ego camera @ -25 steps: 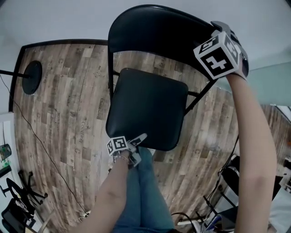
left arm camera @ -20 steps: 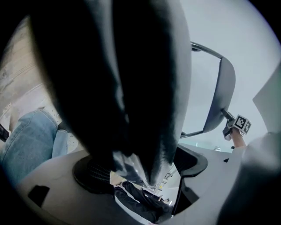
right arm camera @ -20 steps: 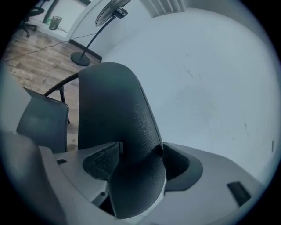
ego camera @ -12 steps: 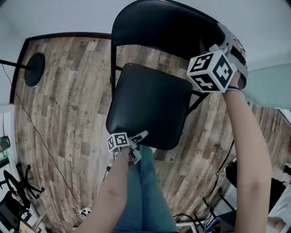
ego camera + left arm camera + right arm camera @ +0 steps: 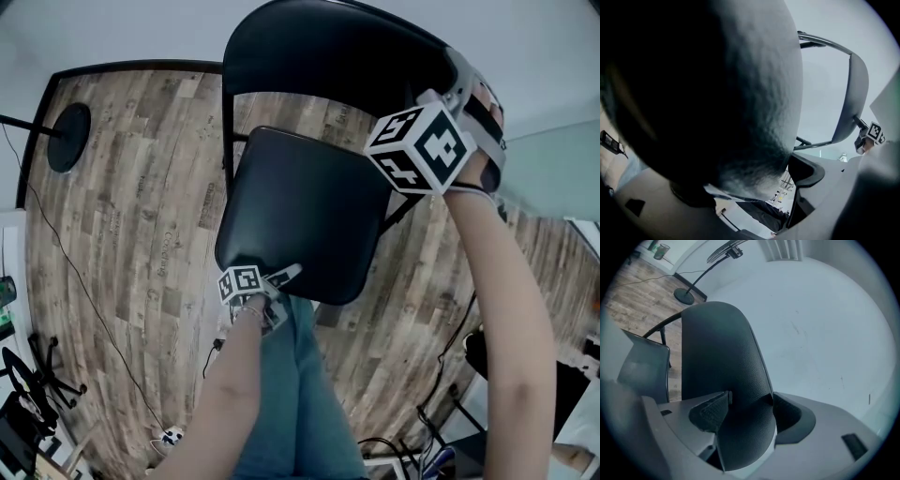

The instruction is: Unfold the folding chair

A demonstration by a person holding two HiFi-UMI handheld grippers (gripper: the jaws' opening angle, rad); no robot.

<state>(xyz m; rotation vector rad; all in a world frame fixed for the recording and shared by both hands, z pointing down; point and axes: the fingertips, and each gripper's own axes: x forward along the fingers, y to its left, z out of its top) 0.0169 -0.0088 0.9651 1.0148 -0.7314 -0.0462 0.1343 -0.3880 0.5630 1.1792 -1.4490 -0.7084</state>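
The right gripper (image 5: 745,401) is clamped on the top edge of the backrest (image 5: 717,348). Its ribbed dark pad presses one face of the backrest and the opposite jaw presses the other. The backrest is a curved panel in black, finely grained leatherette. The right gripper's marker cube (image 5: 420,150) covers that corner in the head view.

The left gripper (image 5: 279,281) is closed on the front edge of the seat (image 5: 305,211), a rounded square cushion of the same pebbled black. In the left gripper view the cushion fills most of the frame, dark and out of focus. It hides one jaw, and only the other, moulded grey, shows beside it.

The folding chair (image 5: 228,141) stands on a wood-plank floor (image 5: 131,206) with its seat tilted down from the backrest on thin black tubing. Its legs are hidden under the seat. A round black stand base (image 5: 67,148) sits well apart, near the pale wall (image 5: 825,310).
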